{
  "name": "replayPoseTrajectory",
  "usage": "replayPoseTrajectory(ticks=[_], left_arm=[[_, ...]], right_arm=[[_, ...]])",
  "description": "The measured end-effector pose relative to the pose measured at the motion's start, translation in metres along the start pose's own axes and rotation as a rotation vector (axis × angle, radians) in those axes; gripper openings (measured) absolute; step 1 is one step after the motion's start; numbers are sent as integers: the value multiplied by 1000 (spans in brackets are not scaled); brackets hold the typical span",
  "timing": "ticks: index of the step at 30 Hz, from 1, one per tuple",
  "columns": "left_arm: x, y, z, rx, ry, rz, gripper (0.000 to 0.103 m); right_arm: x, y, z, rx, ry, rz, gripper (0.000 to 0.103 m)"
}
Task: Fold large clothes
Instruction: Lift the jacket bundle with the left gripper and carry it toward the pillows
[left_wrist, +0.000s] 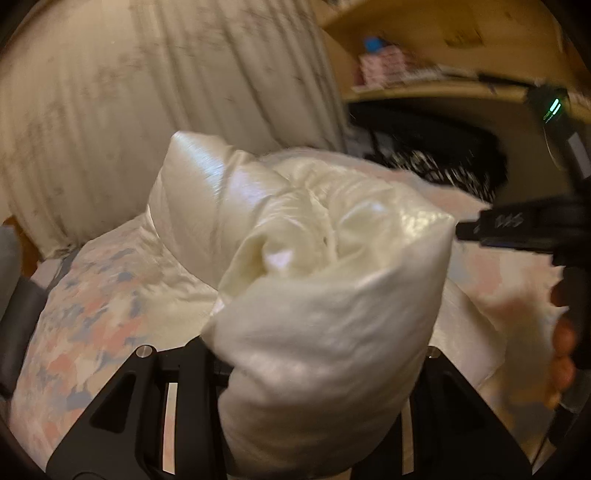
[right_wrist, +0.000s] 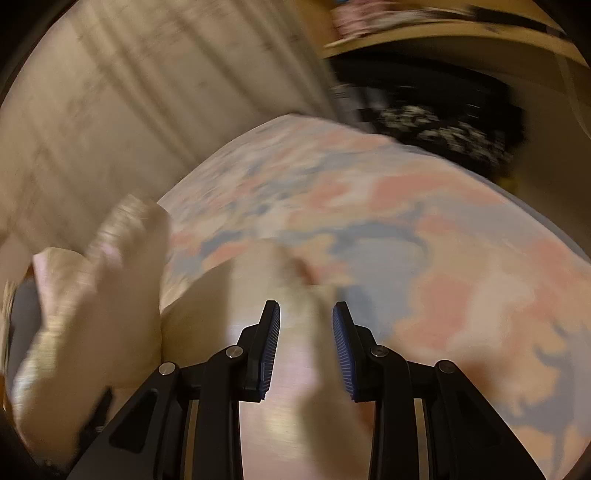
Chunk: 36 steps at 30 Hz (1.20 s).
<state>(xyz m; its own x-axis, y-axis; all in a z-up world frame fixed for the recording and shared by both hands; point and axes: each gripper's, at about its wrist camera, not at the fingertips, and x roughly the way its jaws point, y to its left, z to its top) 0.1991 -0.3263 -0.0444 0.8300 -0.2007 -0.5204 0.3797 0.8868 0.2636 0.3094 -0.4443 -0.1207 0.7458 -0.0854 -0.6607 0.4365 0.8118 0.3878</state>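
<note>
Shiny cream puffy coat (left_wrist: 314, 288) bunched up over the soft pink-and-blue bedspread (left_wrist: 85, 314), left gripper (left_wrist: 295, 398) clamped on a fat fold, right gripper (right_wrist: 306, 347) pinching blurry cream cloth, ridged blue pads (right_wrist: 341, 354).

Both your grippers are clamped.
Your left gripper (left_wrist: 295, 369) fills the lower frame; your right gripper (right_wrist: 306, 347) sits bottom centre, pads nipping cloth.
</note>
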Motion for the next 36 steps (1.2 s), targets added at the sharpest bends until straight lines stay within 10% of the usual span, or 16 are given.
replayPoseTrajectory(ticks=[13, 22, 30, 36], left_arm=[[51, -153, -38, 343, -59, 82, 32], [40, -101, -19, 243, 9, -165, 74], [0, -33, 6, 65, 64, -360, 74], [-18, 55, 23, -83, 61, -342, 74]], right_arm=[[-1, -94, -48, 104, 32, -81, 30], [2, -96, -47, 77, 31, -39, 34], [-44, -51, -21, -1, -45, 25, 60], [-70, -2, 6, -94, -74, 101, 78]])
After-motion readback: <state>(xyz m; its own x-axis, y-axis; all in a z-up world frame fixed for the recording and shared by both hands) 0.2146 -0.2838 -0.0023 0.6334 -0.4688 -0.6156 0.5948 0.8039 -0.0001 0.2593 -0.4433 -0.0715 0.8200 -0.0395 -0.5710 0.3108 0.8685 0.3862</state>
